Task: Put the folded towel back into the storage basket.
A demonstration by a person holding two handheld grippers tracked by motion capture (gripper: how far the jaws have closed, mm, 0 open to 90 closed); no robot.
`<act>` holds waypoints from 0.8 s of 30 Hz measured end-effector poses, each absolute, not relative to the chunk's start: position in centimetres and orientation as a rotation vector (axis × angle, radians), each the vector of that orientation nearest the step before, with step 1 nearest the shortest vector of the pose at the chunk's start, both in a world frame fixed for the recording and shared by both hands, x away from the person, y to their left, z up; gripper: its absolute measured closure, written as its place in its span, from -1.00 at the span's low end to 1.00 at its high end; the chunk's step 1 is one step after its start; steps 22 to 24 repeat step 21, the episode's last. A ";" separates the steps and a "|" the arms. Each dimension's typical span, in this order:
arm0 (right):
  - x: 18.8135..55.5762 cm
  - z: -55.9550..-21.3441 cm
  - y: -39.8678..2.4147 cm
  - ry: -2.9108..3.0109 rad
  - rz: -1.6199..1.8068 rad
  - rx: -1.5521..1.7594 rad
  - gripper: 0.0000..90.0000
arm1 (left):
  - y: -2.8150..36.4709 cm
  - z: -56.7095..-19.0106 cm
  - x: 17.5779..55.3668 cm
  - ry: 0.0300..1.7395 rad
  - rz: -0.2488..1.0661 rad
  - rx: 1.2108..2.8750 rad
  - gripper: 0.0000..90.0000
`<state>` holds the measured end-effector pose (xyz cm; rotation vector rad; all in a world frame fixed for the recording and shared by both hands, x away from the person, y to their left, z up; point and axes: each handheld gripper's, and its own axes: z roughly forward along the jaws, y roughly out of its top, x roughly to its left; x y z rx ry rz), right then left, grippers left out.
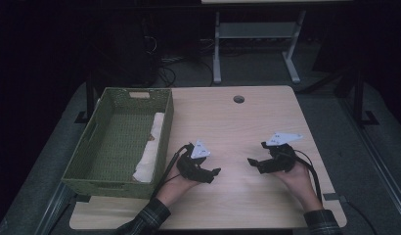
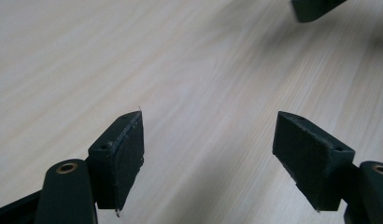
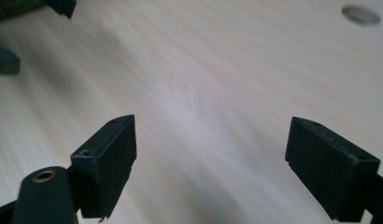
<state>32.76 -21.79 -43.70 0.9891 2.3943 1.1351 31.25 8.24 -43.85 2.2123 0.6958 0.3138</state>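
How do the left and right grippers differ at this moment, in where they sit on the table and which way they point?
The black left gripper sits close beside the green woven basket, jaws pointing toward the table's right; the black right gripper sits nearer the table's right edge, jaws pointing left, so the two face each other. The right gripper's grey three-cornered plate looks larger than the left's. Both have open, empty jaws over the bare light wooden table.
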 end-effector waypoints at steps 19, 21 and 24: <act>30.0 -47.8 -23.2 2.413 1.003 1.078 -0.64 | 8.2 -47.2 31.2 0.702 0.299 2.294 -0.49; 30.0 -47.8 -23.3 2.416 1.010 1.080 -0.64 | 8.2 -47.2 31.2 0.702 0.294 2.294 -0.49; 30.0 -47.8 -23.3 2.416 1.010 1.080 -0.64 | 8.2 -47.2 31.2 0.702 0.294 2.294 -0.49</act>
